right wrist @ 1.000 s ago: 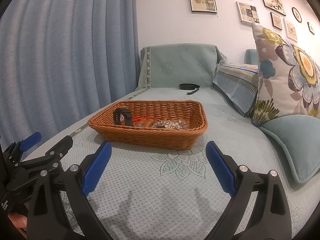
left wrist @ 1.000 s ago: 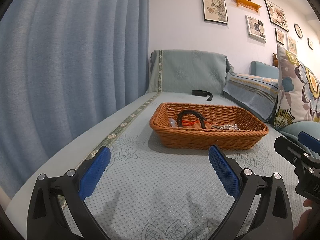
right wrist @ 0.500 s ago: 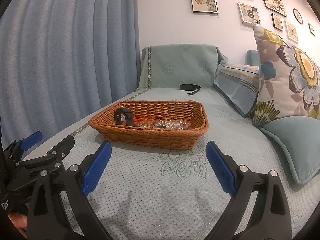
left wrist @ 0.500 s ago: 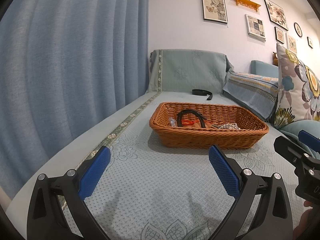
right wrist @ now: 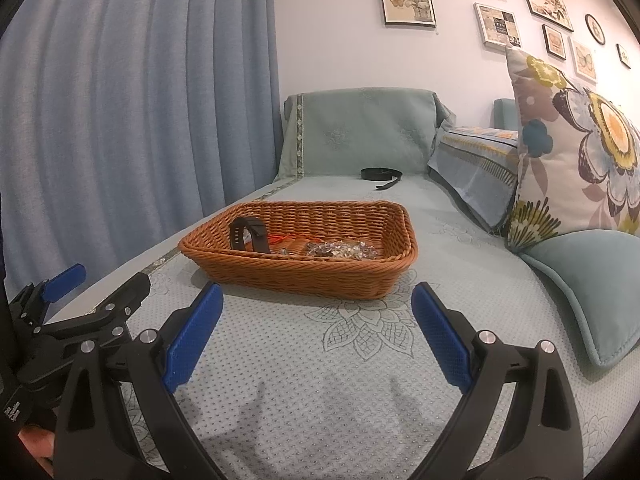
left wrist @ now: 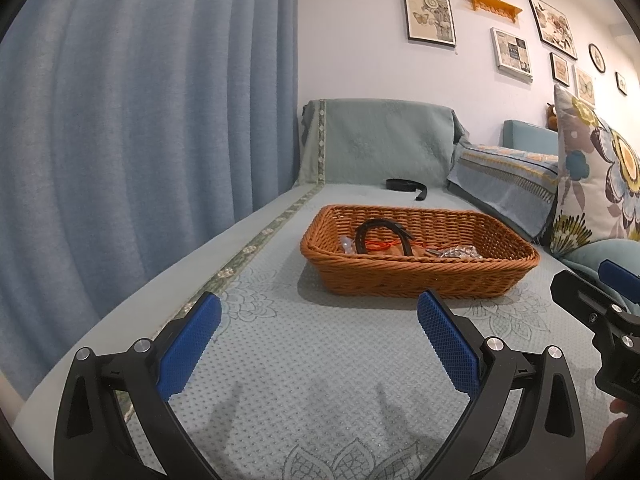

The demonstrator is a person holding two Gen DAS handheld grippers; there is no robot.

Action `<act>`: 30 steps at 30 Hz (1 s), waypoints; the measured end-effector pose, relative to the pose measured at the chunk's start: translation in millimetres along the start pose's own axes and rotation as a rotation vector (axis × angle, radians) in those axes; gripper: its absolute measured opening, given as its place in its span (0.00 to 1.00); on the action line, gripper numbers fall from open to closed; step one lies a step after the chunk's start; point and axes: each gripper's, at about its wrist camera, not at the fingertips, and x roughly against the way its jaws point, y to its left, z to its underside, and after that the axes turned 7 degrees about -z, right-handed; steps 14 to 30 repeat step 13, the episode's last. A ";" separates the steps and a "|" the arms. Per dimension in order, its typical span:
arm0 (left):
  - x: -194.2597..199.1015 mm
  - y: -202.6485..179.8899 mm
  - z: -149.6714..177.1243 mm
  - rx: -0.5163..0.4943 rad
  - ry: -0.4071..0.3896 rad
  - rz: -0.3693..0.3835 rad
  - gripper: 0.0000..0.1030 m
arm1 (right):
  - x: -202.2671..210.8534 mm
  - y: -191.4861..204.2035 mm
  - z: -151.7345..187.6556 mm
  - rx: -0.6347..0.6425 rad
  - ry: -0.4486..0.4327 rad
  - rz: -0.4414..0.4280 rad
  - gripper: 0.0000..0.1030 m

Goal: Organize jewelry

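We held the left tool [left wrist: 318, 326] and right tool [right wrist: 316, 318] with fingers spread apart and empty, low in frame, short of the wicker basket [right wrist: 304, 270] of jewelry [right wrist: 340, 249] at center. A hasty grab risked tangling the loose pieces. The basket sat on a teal sofa [left wrist: 320, 380] beside blue curtains [left wrist: 120, 120].

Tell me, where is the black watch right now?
The black watch stands in the wicker basket's left end on the sofa, beside the shiny beads.
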 end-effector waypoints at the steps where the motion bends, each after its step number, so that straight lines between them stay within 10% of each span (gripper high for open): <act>1: -0.8 0.6 -1.2 -0.001 -0.002 -0.001 0.93 | -0.5 0.1 0.1 0.000 0.001 0.000 0.88; 30: -4.6 5.3 -3.4 0.014 0.018 0.003 0.93 | -0.2 0.6 0.0 0.000 0.003 -0.004 0.88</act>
